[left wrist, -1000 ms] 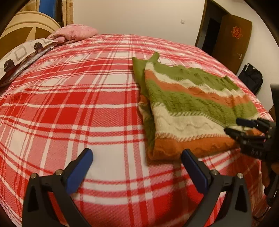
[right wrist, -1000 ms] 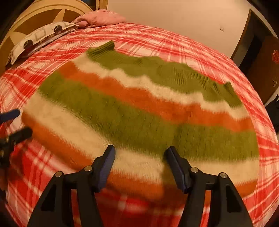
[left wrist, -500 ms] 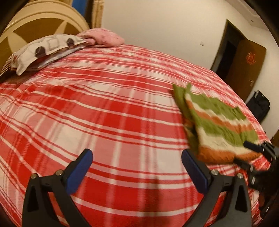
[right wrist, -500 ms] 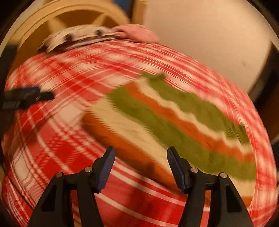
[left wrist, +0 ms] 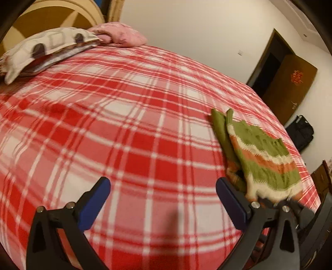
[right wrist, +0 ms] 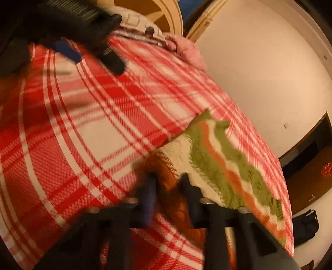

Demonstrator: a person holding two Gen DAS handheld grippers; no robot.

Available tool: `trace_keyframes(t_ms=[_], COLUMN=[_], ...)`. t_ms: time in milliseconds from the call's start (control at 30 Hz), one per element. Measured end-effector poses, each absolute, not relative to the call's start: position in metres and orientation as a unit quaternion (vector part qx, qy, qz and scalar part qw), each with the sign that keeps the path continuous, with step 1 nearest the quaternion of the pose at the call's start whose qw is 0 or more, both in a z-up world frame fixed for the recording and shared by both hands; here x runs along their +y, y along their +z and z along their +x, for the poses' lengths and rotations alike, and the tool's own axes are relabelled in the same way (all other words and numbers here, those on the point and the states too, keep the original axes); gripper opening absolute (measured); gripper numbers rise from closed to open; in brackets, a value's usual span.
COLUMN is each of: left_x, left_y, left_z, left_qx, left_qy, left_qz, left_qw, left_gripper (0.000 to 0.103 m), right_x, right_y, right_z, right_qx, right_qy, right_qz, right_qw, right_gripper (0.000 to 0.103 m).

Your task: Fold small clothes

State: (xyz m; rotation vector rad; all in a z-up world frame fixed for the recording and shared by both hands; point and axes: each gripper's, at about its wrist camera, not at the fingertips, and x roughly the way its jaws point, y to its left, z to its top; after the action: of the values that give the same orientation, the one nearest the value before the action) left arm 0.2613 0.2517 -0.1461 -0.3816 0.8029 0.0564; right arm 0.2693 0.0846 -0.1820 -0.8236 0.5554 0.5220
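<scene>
the left gripper point(left wrist: 162, 202) tilts down over the red and white plaid bedspread point(left wrist: 128, 133), its two blue-padded fingers point(left wrist: 94, 204) standing wide apart with only bare cloth between them. it holds nothing. in the right wrist view the same gripper shows as a dark blurred shape at the far left, above the bed, with one blue pad and a black finger pointing toward the middle of the bed.

the right gripper point(right wrist: 169, 184) also slants down toward the bed and is rolled to one side, so the bed runs diagonally across its view. its jaws are closing, the gap now narrow, and the orange hem of the striped knit garment point(right wrist: 224, 166) sits between the two fingers. the picture is smeared there, so it seems the pads are on the hem, but i cannot be sure they press it. in the left wrist view the right gripper appears only as a dark blur at the near edge of the garment, beside the left gripper's right finger.

the garment, banded in green, orange and cream, lies folded on the right side of the bed, its green end pointing to the far side and its orange hem nearest the grippers.

two pillows, a patterned pillow point(left wrist: 47, 47) and a pink pillow point(left wrist: 120, 35), lie at the far left by the headboard point(left wrist: 56, 18). a brown door point(left wrist: 290, 83) and a black bag point(left wrist: 300, 133) stand at the far right.
</scene>
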Motion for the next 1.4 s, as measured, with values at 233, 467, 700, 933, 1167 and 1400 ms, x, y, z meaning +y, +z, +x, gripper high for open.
trace_keyframes(t_ms=[233, 467, 700, 933, 1167, 1400], left_x=[0.226, 0.190, 0.159, 0.123, 0.147, 0.145], left_y=[-0.143, -0.153, -0.161, -0.166, -0.167, -0.169], left_z=[0.342, 0.408, 0.442, 0.466, 0.475, 0.478], left_qx=[0.416, 0.456, 0.475, 0.505, 0.515, 0.514], left_qy=[-0.052, -0.116, -0.152, -0.134, -0.135, -0.129], left_qz=[-0.177, -0.168, -0.178, -0.102, -0.126, -0.128], left_qw=[0.891, 0.866, 0.848, 0.846, 0.837, 0.838], left_gripper=[0.103, 0.102, 0.092, 0.079, 0.037, 0.041], right_x=[0.089, 0.080, 0.075, 0.070, 0.057, 0.053], right_y=[-0.185, -0.181, -0.183, -0.185, -0.181, -0.181], right_z=[0.269, 0.276, 0.283, 0.280, 0.288, 0.297], right_qx=[0.251, 0.264, 0.263, 0.256, 0.266, 0.271], right_qy=[0.243, 0.256, 0.260, 0.257, 0.269, 0.271], right_qz=[-0.401, -0.370, -0.357, -0.355, -0.326, -0.320], right_qw=[0.847, 0.853, 0.858, 0.861, 0.866, 0.867], right_gripper=[0.022, 0.020, 0.020, 0.020, 0.019, 0.018])
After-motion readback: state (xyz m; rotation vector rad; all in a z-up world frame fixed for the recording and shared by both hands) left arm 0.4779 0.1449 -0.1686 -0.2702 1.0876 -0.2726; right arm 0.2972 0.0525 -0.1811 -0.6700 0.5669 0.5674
